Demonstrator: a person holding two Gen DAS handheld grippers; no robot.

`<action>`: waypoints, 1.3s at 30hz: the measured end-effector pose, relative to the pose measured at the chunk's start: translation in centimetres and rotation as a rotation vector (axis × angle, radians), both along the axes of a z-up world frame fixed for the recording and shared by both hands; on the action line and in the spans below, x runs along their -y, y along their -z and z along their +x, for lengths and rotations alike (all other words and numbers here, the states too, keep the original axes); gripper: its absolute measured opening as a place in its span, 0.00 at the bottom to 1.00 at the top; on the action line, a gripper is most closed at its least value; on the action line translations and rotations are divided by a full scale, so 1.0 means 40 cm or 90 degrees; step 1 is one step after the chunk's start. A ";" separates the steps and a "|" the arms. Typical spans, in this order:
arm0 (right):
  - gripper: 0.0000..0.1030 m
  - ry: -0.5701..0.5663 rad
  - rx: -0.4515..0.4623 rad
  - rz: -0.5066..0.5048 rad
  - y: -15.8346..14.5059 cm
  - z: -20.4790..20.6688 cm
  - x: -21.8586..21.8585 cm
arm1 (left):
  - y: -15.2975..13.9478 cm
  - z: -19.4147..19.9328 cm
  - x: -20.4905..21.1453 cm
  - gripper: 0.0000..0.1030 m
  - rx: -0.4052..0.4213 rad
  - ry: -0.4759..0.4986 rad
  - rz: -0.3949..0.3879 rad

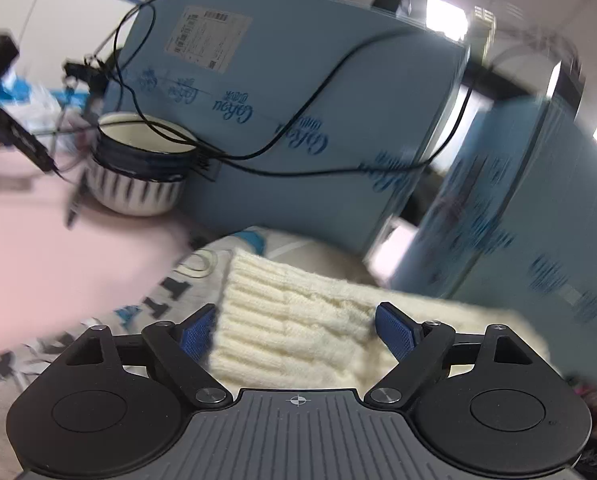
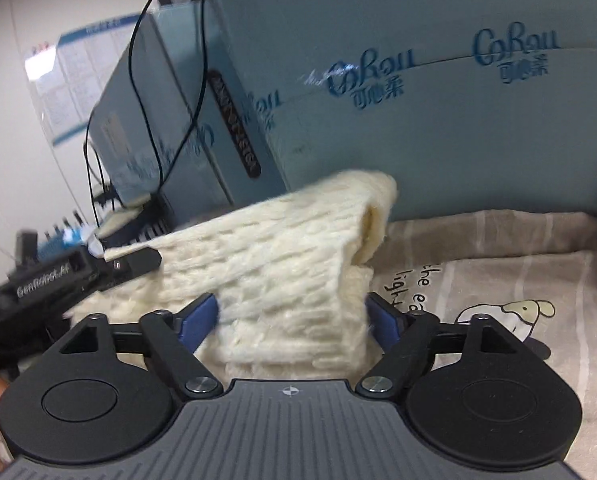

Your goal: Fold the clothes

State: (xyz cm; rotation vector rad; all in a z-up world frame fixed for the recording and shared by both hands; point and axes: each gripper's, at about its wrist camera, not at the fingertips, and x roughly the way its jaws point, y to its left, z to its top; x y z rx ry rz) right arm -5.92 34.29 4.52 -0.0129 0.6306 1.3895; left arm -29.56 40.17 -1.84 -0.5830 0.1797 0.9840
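Observation:
A cream ribbed knit sweater [image 1: 298, 316] lies between the blue pads of my left gripper [image 1: 296, 330]; the jaws stand wide and the knit fills the gap, so I cannot tell whether they grip it. In the right wrist view the same sweater [image 2: 282, 264] is lifted off the printed bedsheet [image 2: 498, 280], stretched between both grippers. My right gripper [image 2: 292, 320] has the knit between its blue pads in the same way. The left gripper's black finger [image 2: 138, 262] touches the sweater's far left edge.
Light blue CoRou cartons [image 1: 298, 120] [image 2: 458, 100] stand close behind the sheet. A striped ceramic bowl [image 1: 138, 168] sits at the left with black cables [image 1: 298, 100] draped over it. A pink cloth [image 1: 38, 240] lies left.

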 end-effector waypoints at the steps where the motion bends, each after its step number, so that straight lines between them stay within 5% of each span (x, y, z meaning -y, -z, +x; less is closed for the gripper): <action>1: 0.80 0.003 0.003 -0.006 0.000 -0.001 -0.001 | 0.002 0.007 -0.002 0.93 -0.022 -0.010 -0.005; 8: 0.94 0.026 0.018 -0.041 0.013 -0.003 -0.008 | 0.013 0.004 -0.015 1.00 -0.041 -0.029 -0.044; 18: 0.97 0.005 0.084 0.030 -0.052 -0.051 0.104 | -0.072 -0.022 0.094 1.00 -0.023 -0.111 0.058; 23: 1.00 -0.028 0.095 0.076 -0.077 -0.071 0.245 | -0.136 -0.026 0.185 1.00 0.010 -0.056 0.087; 28: 1.00 -0.025 0.101 0.102 -0.083 -0.063 0.367 | -0.174 0.006 0.310 1.00 -0.019 0.033 0.104; 39: 1.00 0.051 0.065 0.109 -0.052 -0.004 0.480 | -0.087 0.012 0.508 1.00 -0.053 -0.047 0.066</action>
